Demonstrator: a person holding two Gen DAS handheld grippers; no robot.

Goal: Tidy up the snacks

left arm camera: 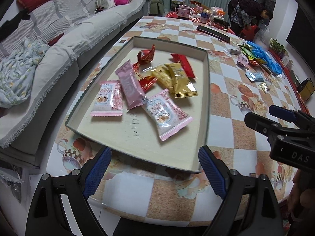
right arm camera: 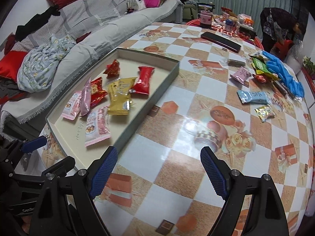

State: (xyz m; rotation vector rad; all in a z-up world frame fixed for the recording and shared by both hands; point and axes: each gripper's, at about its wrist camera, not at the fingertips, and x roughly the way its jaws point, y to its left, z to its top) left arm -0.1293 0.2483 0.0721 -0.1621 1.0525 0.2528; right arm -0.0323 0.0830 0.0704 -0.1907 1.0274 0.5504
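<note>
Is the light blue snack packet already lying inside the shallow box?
No, the light blue snack packet lies on the checkered table, outside the shallow box.

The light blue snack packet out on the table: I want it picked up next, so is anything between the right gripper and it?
Nothing visible is. The right gripper hangs open over bare tablecloth, and the stretch up to the light blue packet holds no objects. A silver candy lies just beside the packet, apart from it.
</note>
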